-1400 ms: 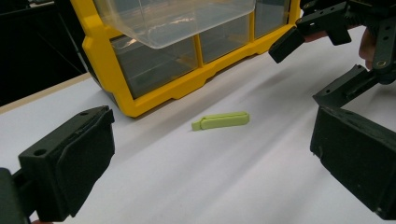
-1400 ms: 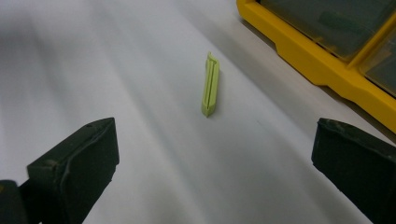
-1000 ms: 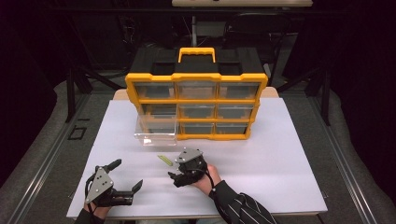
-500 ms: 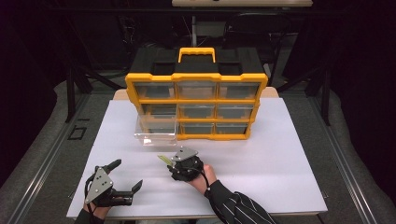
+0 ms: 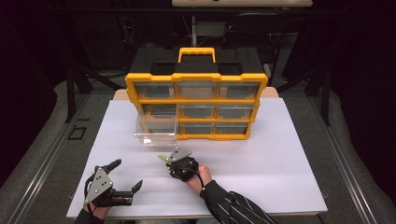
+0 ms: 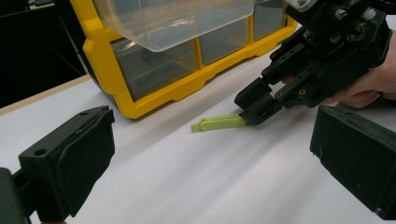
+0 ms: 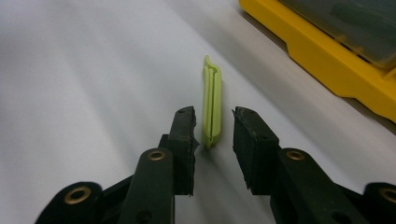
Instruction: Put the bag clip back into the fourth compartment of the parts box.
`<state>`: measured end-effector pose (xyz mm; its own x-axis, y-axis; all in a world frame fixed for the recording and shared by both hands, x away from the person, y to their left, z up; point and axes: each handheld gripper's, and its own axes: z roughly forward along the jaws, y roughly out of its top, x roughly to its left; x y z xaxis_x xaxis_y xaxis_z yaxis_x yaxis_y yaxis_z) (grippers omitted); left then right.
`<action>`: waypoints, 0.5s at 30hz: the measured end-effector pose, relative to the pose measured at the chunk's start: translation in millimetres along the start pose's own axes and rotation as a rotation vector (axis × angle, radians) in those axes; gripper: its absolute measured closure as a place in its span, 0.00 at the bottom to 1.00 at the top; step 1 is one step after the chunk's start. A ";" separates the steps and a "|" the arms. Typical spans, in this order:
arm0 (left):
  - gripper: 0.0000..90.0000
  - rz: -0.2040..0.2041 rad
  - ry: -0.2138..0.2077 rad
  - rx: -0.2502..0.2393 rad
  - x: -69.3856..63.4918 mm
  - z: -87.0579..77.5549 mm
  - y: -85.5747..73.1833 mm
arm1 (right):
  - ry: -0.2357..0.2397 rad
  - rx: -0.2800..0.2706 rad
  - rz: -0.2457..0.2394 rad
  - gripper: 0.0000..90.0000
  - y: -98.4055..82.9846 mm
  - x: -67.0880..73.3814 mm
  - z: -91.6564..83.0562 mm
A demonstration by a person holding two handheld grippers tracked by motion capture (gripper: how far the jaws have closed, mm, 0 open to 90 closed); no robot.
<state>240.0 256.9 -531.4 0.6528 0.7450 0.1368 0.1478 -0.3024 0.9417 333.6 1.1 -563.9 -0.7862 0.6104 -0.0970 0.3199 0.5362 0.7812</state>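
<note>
A slim lime-green plastic piece (image 7: 211, 102) lies flat on the white table, in front of the yellow organizer. My right gripper (image 7: 214, 126) straddles its near end. The jaws have just been closing; the left pad is at the piece and a small gap remains at the right pad. In the left gripper view the right gripper (image 6: 254, 109) meets the end of the green piece (image 6: 217, 123). From above, the right gripper (image 5: 167, 160) and green piece (image 5: 163, 158) sit mid-table. My left gripper (image 5: 126, 175) rests open and holds nothing at the front left (image 6: 210, 158).
A yellow organizer (image 5: 196, 100) with clear drawers stands at the back of the white table (image 5: 280, 158). One clear drawer (image 5: 156, 130) is pulled out at its lower left, just beyond the right gripper. The table's front edge is close to both hands.
The right gripper has shifted slightly left toward the green piece and its jaws have narrowed around it. The left gripper has stayed put.
</note>
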 end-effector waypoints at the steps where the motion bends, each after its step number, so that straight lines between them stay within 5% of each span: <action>1: 0.00 0.000 0.001 -0.002 -0.1 -0.1 0.0 | -0.004 0.001 -0.006 0.78 0.0 -0.1 0.9; 15: 0.00 0.003 0.000 0.001 0.7 -0.4 -0.1 | -0.002 0.020 0.001 0.89 1.3 3.1 9.7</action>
<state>240.1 257.6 -531.2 0.6534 0.7441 0.1394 0.1469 -0.3053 0.9409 336.7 9.4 -569.2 -0.7849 0.6118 -0.0978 0.3310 0.5475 0.7686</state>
